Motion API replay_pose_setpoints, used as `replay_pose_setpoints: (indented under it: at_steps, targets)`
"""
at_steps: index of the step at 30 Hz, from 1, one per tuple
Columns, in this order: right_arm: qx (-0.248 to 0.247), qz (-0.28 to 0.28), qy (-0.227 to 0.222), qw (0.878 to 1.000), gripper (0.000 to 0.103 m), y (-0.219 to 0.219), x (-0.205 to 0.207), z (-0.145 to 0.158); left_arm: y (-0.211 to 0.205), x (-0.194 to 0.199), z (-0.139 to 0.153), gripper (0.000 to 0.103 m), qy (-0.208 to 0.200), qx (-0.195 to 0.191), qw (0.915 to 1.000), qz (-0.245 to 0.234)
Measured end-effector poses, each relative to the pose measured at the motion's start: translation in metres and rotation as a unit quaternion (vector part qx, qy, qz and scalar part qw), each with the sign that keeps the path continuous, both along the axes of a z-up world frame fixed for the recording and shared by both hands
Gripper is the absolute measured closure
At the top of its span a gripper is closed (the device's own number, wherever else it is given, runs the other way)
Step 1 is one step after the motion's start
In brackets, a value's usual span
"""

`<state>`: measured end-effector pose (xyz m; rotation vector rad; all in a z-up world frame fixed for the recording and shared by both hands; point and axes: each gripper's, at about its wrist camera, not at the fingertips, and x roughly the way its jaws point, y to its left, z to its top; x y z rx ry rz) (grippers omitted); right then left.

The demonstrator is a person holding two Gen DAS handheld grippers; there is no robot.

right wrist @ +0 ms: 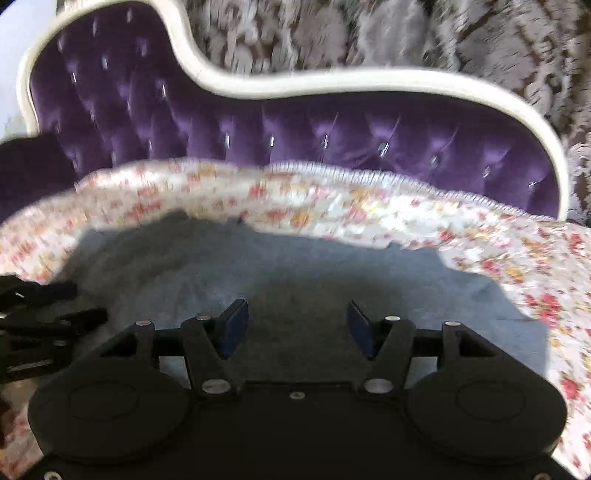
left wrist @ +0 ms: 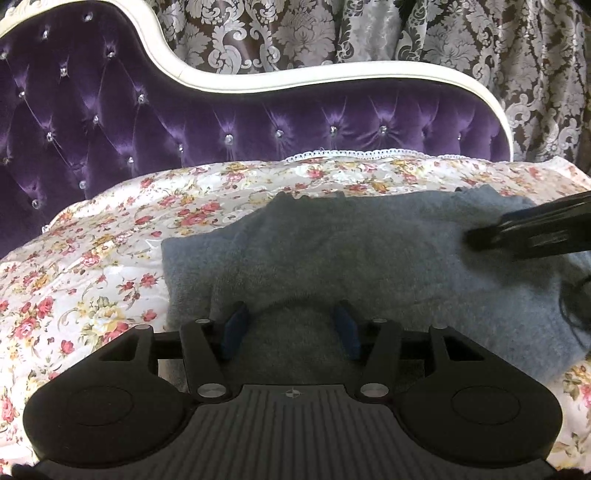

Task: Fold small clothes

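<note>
A fuzzy grey-blue garment (left wrist: pixel 332 254) lies spread on the floral cover of a sofa seat; it also shows in the right wrist view (right wrist: pixel 295 273), which is blurred. My left gripper (left wrist: pixel 291 317) is open, low over the garment's near edge, with grey fabric between its blue pads (left wrist: pixel 234 325). My right gripper (right wrist: pixel 295 321) is open above the garment's near part with nothing between its fingers. The right gripper's black fingers also show at the right of the left wrist view (left wrist: pixel 524 236), over the garment. The left gripper shows at the left edge of the right wrist view (right wrist: pixel 44 317).
The floral cover (left wrist: pixel 92 266) spreads left of and behind the garment. A purple tufted sofa back (left wrist: pixel 221 122) with a white frame rises behind. Patterned curtains (left wrist: pixel 369 33) hang beyond it.
</note>
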<state>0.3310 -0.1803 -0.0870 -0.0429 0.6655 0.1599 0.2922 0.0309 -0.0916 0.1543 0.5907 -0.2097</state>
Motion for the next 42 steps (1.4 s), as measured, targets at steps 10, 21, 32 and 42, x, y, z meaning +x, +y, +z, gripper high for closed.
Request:
replay_pose_setpoints:
  at_steps: [10, 21, 32, 42]
  targets:
    - [0.012, -0.047, 0.008, 0.999, 0.035, -0.015, 0.024, 0.004, 0.001, -0.001, 0.000, 0.051, -0.003, -0.004, 1.0000, 0.001]
    - [-0.019, -0.028, -0.014, 0.999, 0.031, 0.009, -0.079, -0.004, 0.001, 0.002, 0.000, 0.050, 0.003, -0.003, 1.0000, -0.001]
    - [0.075, -0.036, -0.019, 0.996, 0.029, 0.008, -0.140, 0.012, 0.000, 0.013, 0.014, 0.046, 0.032, -0.006, 0.9993, -0.020]
    - [0.080, -0.018, 0.016, 0.997, 0.008, 0.017, -0.151, -0.006, -0.042, 0.023, 0.058, 0.041, 0.041, -0.014, 0.9976, -0.053]
